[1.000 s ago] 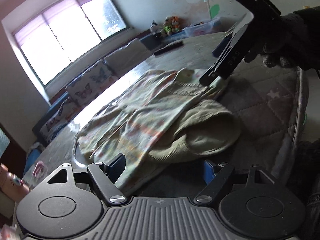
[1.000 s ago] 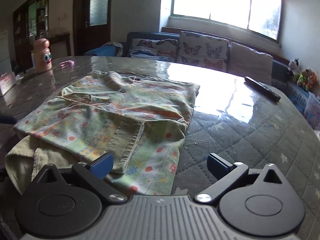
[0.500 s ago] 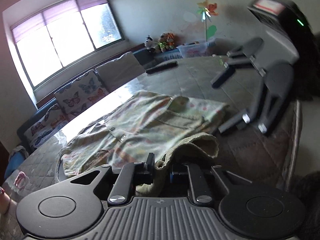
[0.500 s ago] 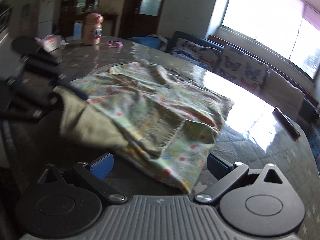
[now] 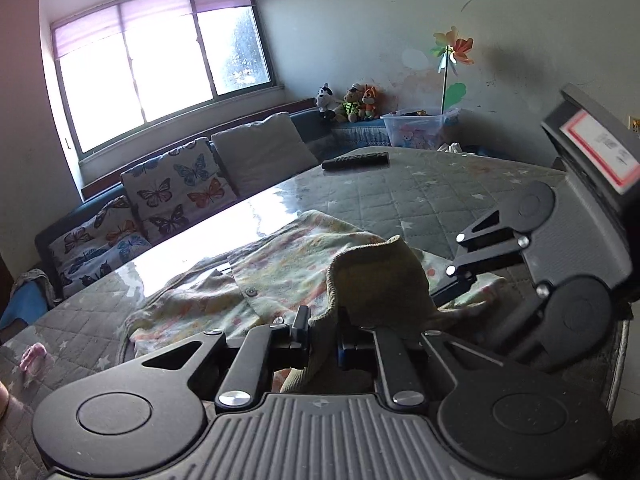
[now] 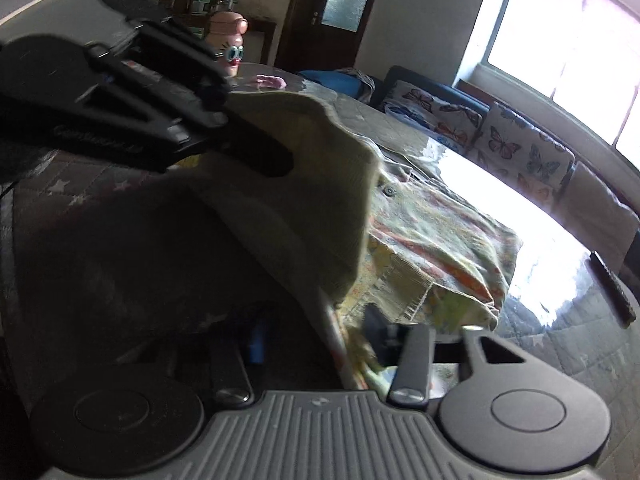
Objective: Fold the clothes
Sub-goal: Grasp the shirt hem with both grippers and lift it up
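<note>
Each hand-held gripper, left point(image 5: 322, 338) and right point(image 6: 316, 344), pinched one flowery shirt point(image 5: 280, 268); one remote point(image 5: 355, 159) lay far across the surface point(image 5: 440, 192).

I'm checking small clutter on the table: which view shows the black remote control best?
The left wrist view: the remote control lies whole and sharp on the far side of the table, beyond the cardigan. The right wrist view catches it only foreshortened and dark at the right edge.

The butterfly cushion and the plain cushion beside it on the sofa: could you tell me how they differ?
The butterfly cushion is white with printed butterflies; the plain cushion is unpatterned grey-beige. The butterfly cushion sits left in the left wrist view, the plain cushion right, nearer the stuffed toys. Both lean upright against the sofa back under the window.
</note>
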The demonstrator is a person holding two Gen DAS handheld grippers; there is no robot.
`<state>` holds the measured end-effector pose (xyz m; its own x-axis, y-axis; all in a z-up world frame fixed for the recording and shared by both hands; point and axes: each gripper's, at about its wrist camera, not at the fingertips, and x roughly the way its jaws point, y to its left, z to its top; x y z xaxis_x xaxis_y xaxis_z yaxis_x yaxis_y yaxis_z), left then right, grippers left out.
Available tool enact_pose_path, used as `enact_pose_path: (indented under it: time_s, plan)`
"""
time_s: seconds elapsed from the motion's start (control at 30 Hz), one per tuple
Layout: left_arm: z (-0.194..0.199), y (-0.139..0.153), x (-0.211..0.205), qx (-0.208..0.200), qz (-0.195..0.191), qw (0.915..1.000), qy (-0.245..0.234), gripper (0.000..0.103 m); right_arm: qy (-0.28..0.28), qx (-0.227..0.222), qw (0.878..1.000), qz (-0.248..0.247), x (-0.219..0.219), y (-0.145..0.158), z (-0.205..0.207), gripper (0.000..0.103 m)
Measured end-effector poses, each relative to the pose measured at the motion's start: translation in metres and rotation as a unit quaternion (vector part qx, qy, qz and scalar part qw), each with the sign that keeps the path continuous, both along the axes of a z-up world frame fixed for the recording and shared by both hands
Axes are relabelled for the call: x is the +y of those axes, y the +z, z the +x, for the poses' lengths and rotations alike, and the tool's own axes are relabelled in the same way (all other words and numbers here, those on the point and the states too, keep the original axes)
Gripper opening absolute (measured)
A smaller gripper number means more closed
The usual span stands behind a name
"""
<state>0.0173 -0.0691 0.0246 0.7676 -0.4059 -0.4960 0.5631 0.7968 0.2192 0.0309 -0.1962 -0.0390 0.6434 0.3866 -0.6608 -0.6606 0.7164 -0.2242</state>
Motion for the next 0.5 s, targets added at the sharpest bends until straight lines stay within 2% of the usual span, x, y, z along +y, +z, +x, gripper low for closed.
enact_pose_path:
  time_s: [0.07, 0.1, 0.13, 0.2, 0.3, 0.5]
  plan:
    - [-0.006, -0.002, 0.005, 0.002, 0.000, 1.0000, 0.003, 0.018, -0.011, 0.011, 1.000, 0.012, -0.004, 0.004, 0.006, 0.025]
    - [-0.009, -0.003, 0.007, 0.001, 0.000, 1.0000, 0.006, 0.027, -0.015, 0.021, 0.999, 0.025, -0.007, 0.007, 0.010, 0.023]
    - [-0.014, -0.004, 0.011, -0.002, 0.002, 0.9999, 0.011, 0.040, -0.017, 0.026, 0.999, 0.035, -0.009, 0.010, 0.011, 0.019]
    - [-0.024, -0.007, 0.019, -0.004, 0.006, 0.9998, 0.018, 0.055, -0.020, 0.026, 0.999, 0.042, -0.010, 0.016, 0.012, 0.019]
    - [-0.038, -0.013, 0.030, -0.001, 0.015, 0.9995, 0.027, 0.060, -0.022, 0.025, 0.998, 0.052, -0.012, 0.021, 0.016, 0.019]
    - [-0.051, -0.032, 0.039, -0.010, 0.060, 0.9972, 0.043, 0.068, -0.033, 0.030, 0.996, 0.076, -0.016, 0.034, 0.025, 0.018]
